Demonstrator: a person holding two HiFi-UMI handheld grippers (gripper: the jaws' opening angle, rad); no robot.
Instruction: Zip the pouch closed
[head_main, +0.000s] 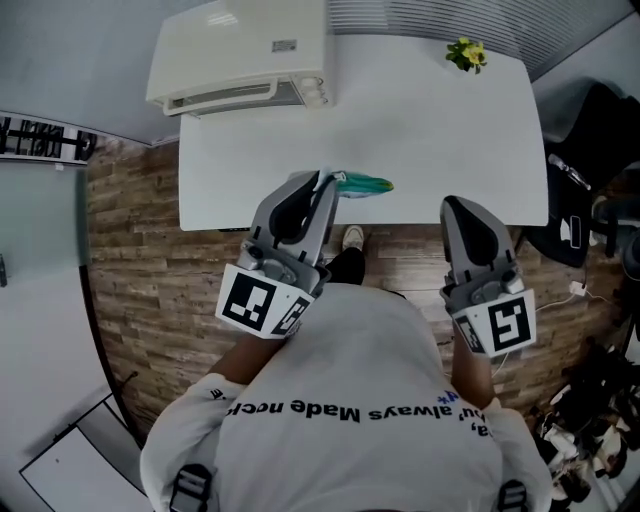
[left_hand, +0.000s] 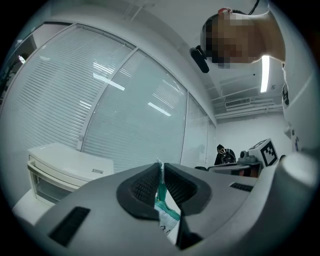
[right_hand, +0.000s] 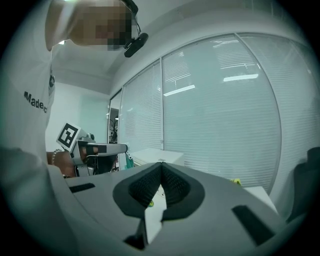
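Plainly pouch (left_hand: 162, 194) pinched between left jaws

White table (head_main: 420, 140) = ref. Cream appliance box (head_main: 240, 55) at its far-left corner, small yellow flowers (head_main: 466, 54) at far-right corner. Wood-plank floor (head_main: 140, 260) under and left of table. Glazed wall w/ closed blinds (left_hand: 125, 100) behind table. Dark bags and clutter (head_main: 590, 130) to table's right. Ceiling strip light (left_hand: 265, 73) lit overhead.

Pouch (head_main: 370, 184) in left tool (head_main: 322, 182), table (head_main: 430, 130) just ahead.
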